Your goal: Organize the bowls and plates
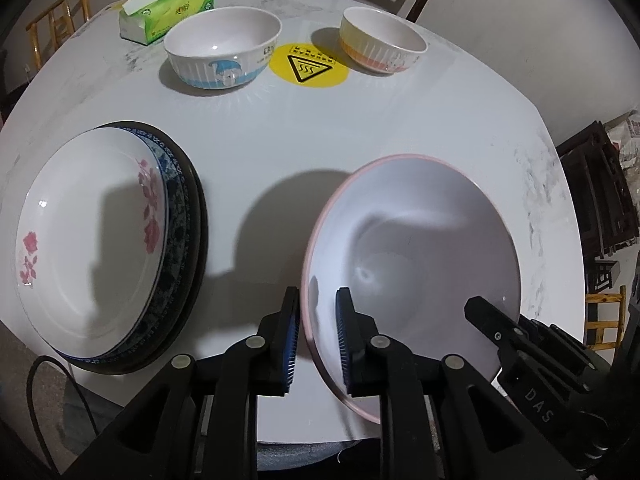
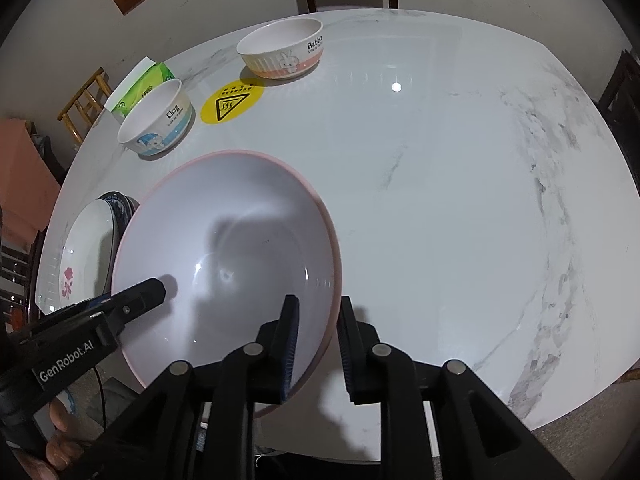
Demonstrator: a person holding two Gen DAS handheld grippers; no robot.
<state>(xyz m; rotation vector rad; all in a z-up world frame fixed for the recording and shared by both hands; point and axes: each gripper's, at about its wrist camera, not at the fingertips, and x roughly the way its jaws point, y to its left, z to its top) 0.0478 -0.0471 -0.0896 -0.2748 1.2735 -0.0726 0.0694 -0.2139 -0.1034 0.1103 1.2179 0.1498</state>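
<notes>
A large white bowl with a pink rim [image 1: 416, 248] [image 2: 240, 240] is near the table's front edge. My left gripper [image 1: 318, 336] has its jaws on either side of the bowl's left rim. My right gripper [image 2: 316, 340] has its jaws on either side of the bowl's right rim. Both look closed onto the rim. A stack of plates [image 1: 104, 240] [image 2: 80, 252], topped by a white plate with pink flowers, lies to the left. A blue-banded bowl [image 1: 224, 46] [image 2: 156, 122] and an orange-banded bowl [image 1: 382, 40] [image 2: 284, 48] stand at the back.
A green tissue pack [image 1: 168, 10] [image 2: 140, 88] lies at the back left. A yellow warning sticker [image 1: 308, 66] [image 2: 232, 100] is between the small bowls. The white marble table [image 2: 440, 200] is round. Wooden chairs stand around it.
</notes>
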